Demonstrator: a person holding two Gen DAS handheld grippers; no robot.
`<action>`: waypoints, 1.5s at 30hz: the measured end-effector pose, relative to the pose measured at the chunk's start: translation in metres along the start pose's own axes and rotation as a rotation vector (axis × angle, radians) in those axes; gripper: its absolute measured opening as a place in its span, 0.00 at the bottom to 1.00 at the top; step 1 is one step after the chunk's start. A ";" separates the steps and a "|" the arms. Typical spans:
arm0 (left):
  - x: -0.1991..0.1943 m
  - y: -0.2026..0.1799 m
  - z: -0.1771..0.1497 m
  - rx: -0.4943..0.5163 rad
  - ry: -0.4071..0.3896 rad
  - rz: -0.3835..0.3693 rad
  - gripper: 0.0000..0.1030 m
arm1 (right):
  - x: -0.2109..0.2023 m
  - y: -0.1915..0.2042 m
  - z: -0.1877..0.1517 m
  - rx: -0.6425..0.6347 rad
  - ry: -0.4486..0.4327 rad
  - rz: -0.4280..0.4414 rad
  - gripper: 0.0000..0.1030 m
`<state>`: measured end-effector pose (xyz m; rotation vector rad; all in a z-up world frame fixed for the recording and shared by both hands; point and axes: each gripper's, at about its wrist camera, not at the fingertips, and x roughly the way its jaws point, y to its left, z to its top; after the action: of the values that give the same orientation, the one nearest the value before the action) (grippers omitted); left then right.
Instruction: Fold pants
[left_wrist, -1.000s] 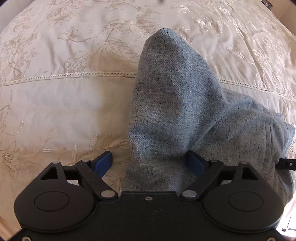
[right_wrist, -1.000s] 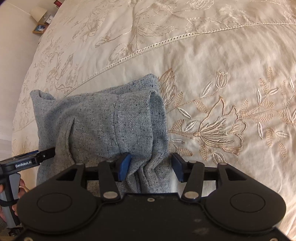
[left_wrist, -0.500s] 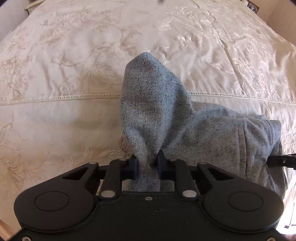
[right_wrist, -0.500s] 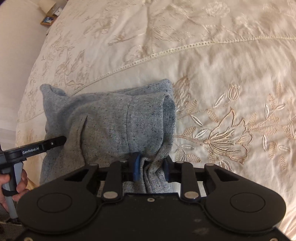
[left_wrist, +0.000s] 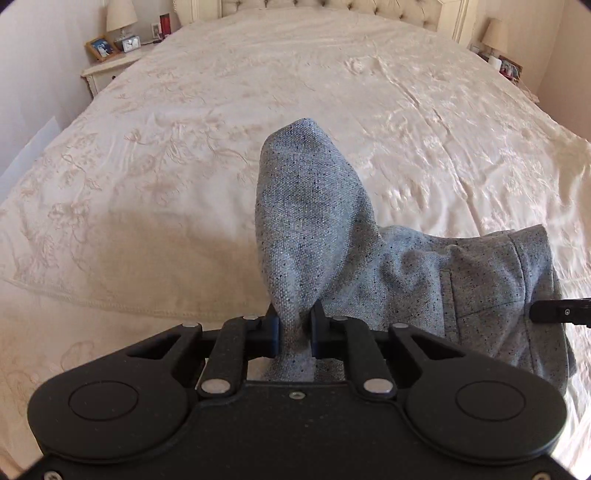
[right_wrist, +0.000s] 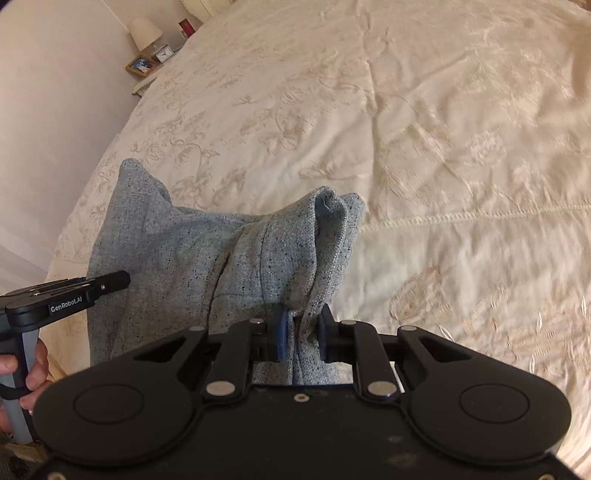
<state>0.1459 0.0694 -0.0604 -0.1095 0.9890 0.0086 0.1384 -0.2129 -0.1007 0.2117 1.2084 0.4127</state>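
Pants: we see the grey pants (left_wrist: 424, 280) bunched and lifted over the bed (left_wrist: 184, 166), near its foot.
Long axis: runs sideways, from one gripper across to the other.
Left gripper (left_wrist: 294, 334): we have its fingers narrow, pinching a corner that peaks upward toward the headboard.
Right gripper (right_wrist: 300, 338): our fingers narrow on a folded edge, cloth trailing left.
Nightstand (left_wrist: 107, 70): lamp, clock, frame.
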 end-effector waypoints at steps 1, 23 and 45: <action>0.003 0.007 0.010 0.003 -0.012 0.013 0.19 | 0.005 0.007 0.011 -0.005 -0.012 0.008 0.17; 0.037 0.070 0.052 -0.178 0.135 0.247 0.34 | 0.082 0.110 0.132 -0.170 -0.043 -0.128 0.31; -0.053 0.005 0.011 -0.219 0.119 0.183 0.34 | -0.005 0.130 0.061 -0.221 -0.096 -0.148 0.33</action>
<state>0.1255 0.0774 -0.0104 -0.2217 1.1121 0.2816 0.1685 -0.0940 -0.0267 -0.0479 1.0670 0.3984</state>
